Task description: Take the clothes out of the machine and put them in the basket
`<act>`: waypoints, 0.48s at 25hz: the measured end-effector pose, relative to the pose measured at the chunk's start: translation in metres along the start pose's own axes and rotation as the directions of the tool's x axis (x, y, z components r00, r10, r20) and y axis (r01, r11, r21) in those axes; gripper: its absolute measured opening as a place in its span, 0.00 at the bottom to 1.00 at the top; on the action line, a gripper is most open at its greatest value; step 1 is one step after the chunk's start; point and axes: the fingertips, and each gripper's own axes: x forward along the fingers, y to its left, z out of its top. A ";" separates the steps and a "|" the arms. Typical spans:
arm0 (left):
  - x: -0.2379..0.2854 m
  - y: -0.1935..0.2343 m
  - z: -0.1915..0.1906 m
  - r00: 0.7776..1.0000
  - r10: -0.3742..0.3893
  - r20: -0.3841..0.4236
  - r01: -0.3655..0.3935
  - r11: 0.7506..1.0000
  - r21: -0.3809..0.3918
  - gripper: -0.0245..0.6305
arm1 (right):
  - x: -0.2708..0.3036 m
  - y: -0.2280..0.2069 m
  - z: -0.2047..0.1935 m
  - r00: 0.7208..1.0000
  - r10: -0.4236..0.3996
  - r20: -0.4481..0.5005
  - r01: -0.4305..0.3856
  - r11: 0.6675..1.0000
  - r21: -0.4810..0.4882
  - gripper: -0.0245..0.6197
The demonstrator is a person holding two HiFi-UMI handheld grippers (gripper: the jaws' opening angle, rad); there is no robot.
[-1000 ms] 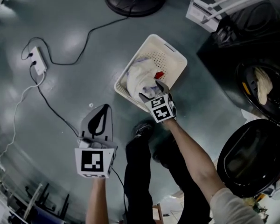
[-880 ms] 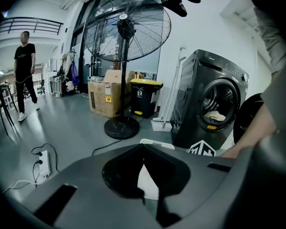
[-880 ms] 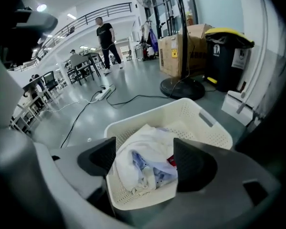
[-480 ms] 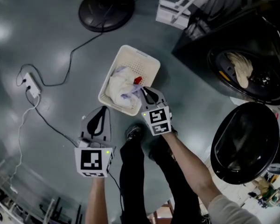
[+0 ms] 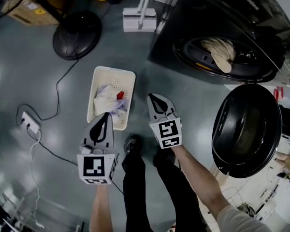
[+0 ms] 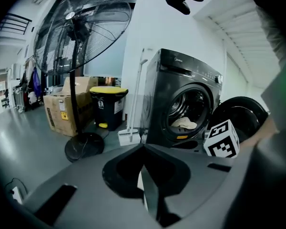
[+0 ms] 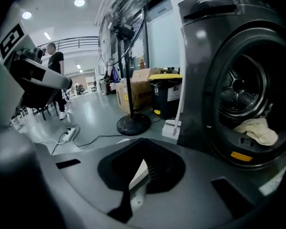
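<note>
step: fetch next garment from machine (image 5: 183,18) | left gripper (image 5: 104,118): jaws together, empty | right gripper (image 5: 156,100): jaws just closing, now together, nothing between | beige cloth (image 5: 218,51) inside machine, 2 o'clock of right gripper; basket (image 5: 97,76) at 10 o'clock | advice: right jaws should open before the machine's mouth, then pinch the cloth's bulk

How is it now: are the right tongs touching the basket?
Apart. Head view shows bare floor between the right tongs and the basket; the right gripper view shows its jaws, just closed, holding nothing.
</note>
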 end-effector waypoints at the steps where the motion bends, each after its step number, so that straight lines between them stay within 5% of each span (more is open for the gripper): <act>1: 0.007 -0.009 0.005 1.000 -0.015 -0.001 0.015 1.000 0.015 0.07 | -0.008 -0.014 0.003 1.000 -0.025 0.009 0.024 1.000 0.009 0.08; 12: 0.078 -0.133 0.045 0.981 -0.191 -0.038 0.194 0.975 0.105 0.07 | -0.093 -0.176 -0.024 0.955 -0.298 0.004 0.294 0.944 0.152 0.08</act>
